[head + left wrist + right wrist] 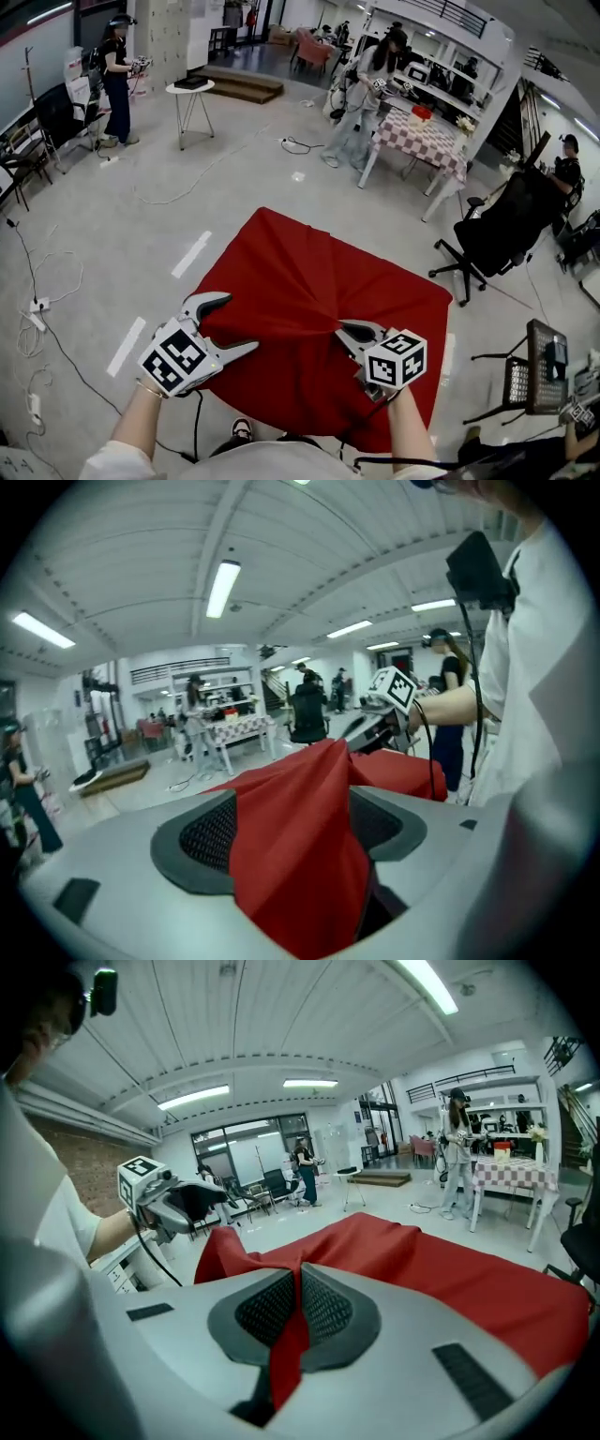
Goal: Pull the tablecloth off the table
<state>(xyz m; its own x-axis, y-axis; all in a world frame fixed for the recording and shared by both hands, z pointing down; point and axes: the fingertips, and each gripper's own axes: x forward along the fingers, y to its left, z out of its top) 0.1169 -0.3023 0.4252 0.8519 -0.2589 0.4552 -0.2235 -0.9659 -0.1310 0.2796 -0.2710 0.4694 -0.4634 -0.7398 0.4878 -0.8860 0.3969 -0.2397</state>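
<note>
A red tablecloth (319,291) covers the table in front of me, with its near edge bunched into folds. My left gripper (239,323) stands at the near left corner with its jaws wide apart. In the left gripper view (300,799) a fold of the tablecloth (291,864) hangs loose between the pads, which do not press on it. My right gripper (349,333) is shut on a pinched ridge of cloth at the near edge. In the right gripper view (295,1283) a thin red strip of the tablecloth (450,1269) runs between the closed pads.
A black office chair (506,230) stands right of the table and a wire rack (542,367) stands at the near right. Further back are a checked table (422,136) with a person beside it and a small round table (190,89). Cables (37,309) trail on the floor at left.
</note>
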